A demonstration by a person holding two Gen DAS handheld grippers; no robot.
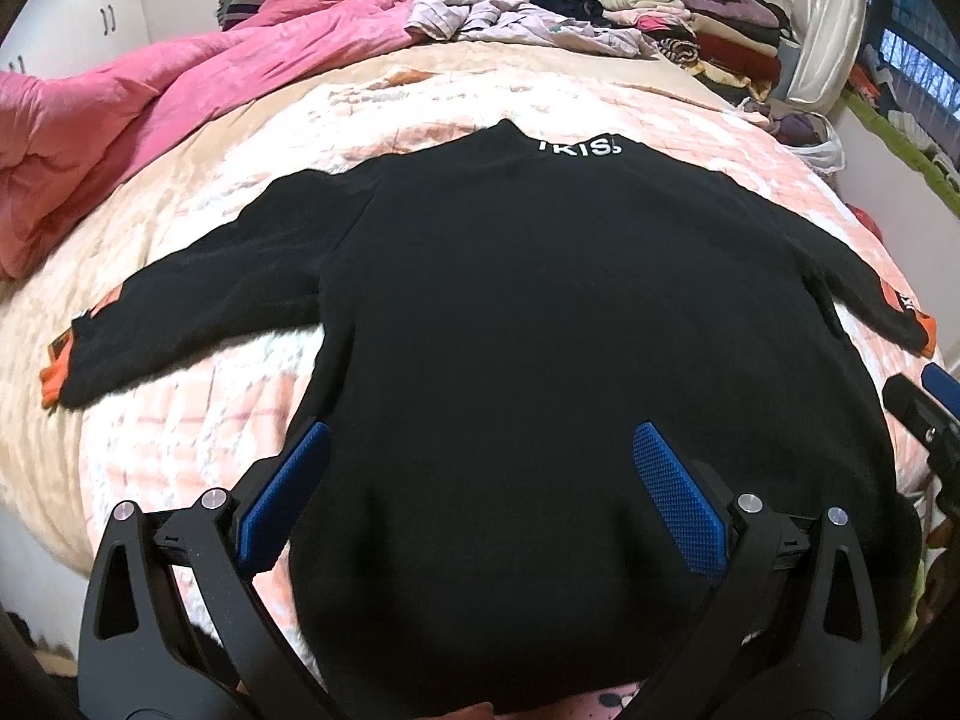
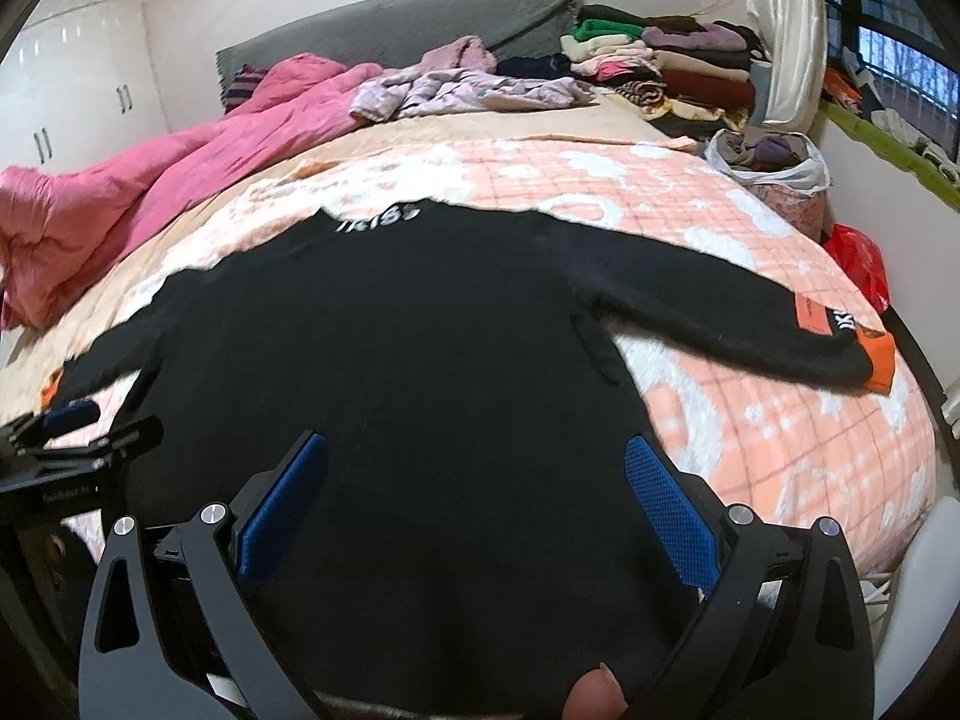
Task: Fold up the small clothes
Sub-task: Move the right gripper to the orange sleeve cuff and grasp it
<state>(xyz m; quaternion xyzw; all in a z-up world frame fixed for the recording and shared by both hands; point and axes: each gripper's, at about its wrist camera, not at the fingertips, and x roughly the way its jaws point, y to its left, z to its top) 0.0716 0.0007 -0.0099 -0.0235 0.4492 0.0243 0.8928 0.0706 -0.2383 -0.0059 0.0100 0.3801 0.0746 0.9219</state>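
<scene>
The left gripper (image 1: 480,480) and right gripper (image 2: 477,480) both hang wide open, holding nothing, low over the hem end of a black sweater (image 1: 540,300) spread flat on the bed (image 2: 780,432), sleeves out to either side. Both point up the body toward the collar, the left beside the right. A grab taking only the top layer would likely bunch the knit and skew the fold.

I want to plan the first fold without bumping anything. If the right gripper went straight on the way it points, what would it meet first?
Probably the black sweater: the open right gripper points over its body toward the collar. Height above the cloth is unclear.
</scene>
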